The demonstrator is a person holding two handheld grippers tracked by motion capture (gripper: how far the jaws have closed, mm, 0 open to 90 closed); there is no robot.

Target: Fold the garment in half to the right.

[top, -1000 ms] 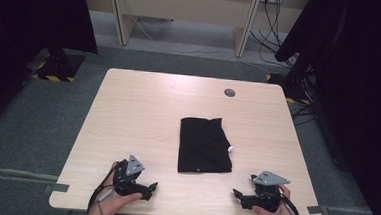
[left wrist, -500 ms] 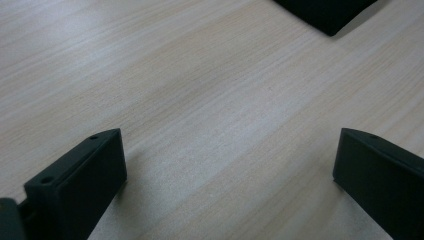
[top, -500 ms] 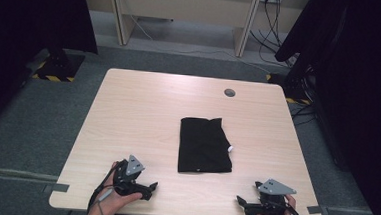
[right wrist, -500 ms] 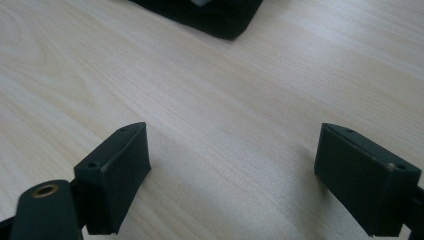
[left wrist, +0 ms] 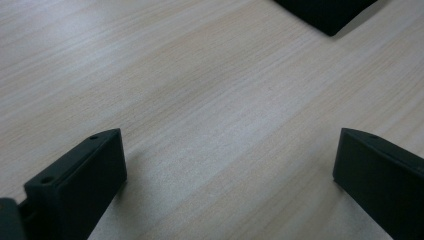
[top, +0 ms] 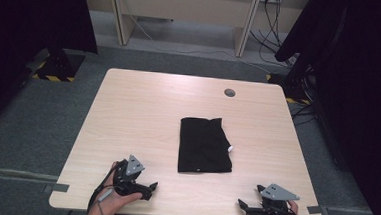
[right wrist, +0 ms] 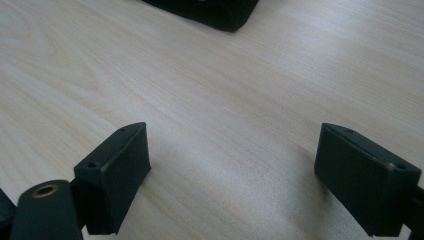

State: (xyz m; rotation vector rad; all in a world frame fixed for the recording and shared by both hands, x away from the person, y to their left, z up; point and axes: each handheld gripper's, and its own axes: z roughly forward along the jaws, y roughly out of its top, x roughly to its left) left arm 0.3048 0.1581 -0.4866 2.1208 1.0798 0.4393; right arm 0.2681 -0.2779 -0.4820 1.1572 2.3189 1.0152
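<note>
Folded black cloth (top: pixel 205 146) lies flat at mid surface (top: pixel 143 114), slightly right of centre, small white tag at its right edge. Left gripper (top: pixel 146 189) and right gripper (top: pixel 245 207) rest at near edge, well apart from cloth, one each side. Both jaws spread wide, holding nothing; bare wood between them in gripper views, cloth corner (left wrist: pixel 325 12) ahead. Judged step: idle, either before reach or fold done. Next move, if any: bring both forward to near cloth corners (right wrist: pixel 210 11), jaws low, pinch top layer only.
</note>
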